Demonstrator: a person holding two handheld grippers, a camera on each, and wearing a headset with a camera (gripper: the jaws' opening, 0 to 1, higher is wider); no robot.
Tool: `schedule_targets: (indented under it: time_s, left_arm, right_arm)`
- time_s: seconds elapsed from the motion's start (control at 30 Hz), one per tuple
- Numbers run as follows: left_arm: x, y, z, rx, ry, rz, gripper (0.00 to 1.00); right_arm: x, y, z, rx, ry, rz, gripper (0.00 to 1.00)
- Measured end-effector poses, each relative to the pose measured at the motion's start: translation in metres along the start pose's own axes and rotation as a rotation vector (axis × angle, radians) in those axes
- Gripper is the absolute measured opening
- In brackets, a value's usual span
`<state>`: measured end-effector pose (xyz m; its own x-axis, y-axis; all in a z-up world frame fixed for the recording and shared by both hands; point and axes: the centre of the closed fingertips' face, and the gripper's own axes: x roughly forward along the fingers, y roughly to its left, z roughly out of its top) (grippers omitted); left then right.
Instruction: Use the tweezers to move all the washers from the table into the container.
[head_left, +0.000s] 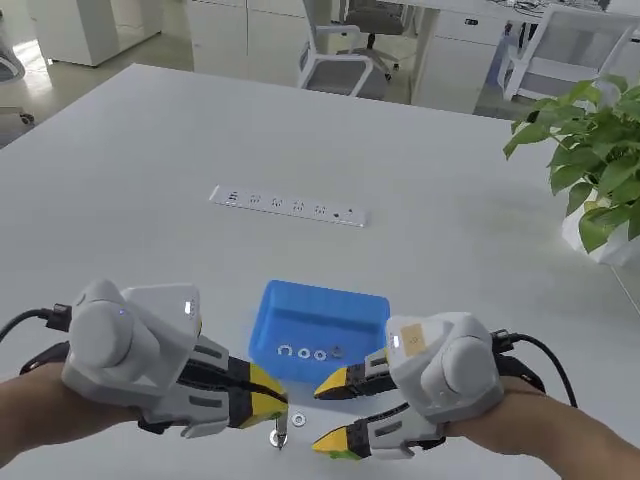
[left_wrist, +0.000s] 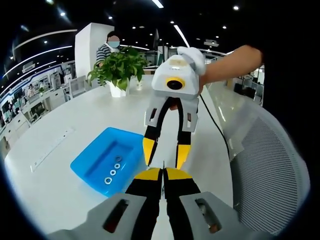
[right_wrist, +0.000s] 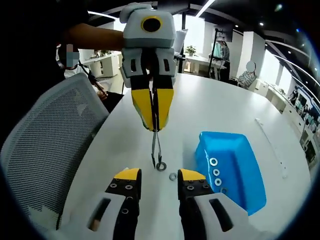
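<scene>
The left gripper (right_wrist: 156, 126) is squeezing its yellow jaws tight on the tweezers (right_wrist: 155, 147), which are pointing down at the table (head_left: 150, 180). The tweezer tips are sitting right at one washer (right_wrist: 160, 166) on the table (I cannot tell if they are pinching it). A second washer (right_wrist: 172, 176) is lying just beside it, loose on the table. The right gripper (right_wrist: 160, 174) is holding its jaws wide apart and is gripping nothing. Both washers are lying just in front of its tips, between the two grippers. The blue container (right_wrist: 240, 160) is sitting just past the grippers, on the side away from the person. Four washers (head_left: 303, 353) are resting in a row inside it.
</scene>
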<state>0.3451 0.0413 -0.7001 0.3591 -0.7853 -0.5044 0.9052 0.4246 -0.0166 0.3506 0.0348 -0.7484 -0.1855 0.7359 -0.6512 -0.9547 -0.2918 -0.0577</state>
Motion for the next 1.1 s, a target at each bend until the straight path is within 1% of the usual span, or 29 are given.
schedule_targets:
  time_s: [0.23, 0.4, 0.57, 0.63, 0.7, 0.97, 1.1]
  left_arm:
    - [0.001, -0.001, 0.001, 0.002, 0.003, -0.006, 0.05]
    - [0.001, -0.001, 0.002, 0.002, 0.005, -0.01, 0.05]
    - [0.002, -0.002, 0.003, 0.005, 0.006, -0.016, 0.05]
    - [0.002, -0.002, 0.003, 0.006, 0.008, -0.016, 0.05]
    - [0.002, -0.001, 0.003, 0.007, 0.009, -0.014, 0.05]
    - [0.001, -0.002, 0.002, 0.004, 0.009, -0.013, 0.05]
    - [0.002, -0.003, 0.003, 0.006, 0.009, -0.015, 0.05]
  right_arm:
    - [0.015, 0.003, 0.003, -0.054, 0.019, 0.048, 0.24]
    - [0.023, 0.003, 0.004, -0.086, 0.03, 0.065, 0.18]
    - [0.029, 0.003, 0.008, -0.104, 0.029, 0.076, 0.14]
    - [0.031, 0.005, 0.009, -0.106, 0.027, 0.091, 0.12]
    - [0.033, 0.008, 0.007, -0.123, 0.041, 0.103, 0.1]
    - [0.034, 0.008, 0.007, -0.13, 0.043, 0.106, 0.09]
    - [0.034, 0.008, 0.006, -0.111, 0.045, 0.104, 0.07]
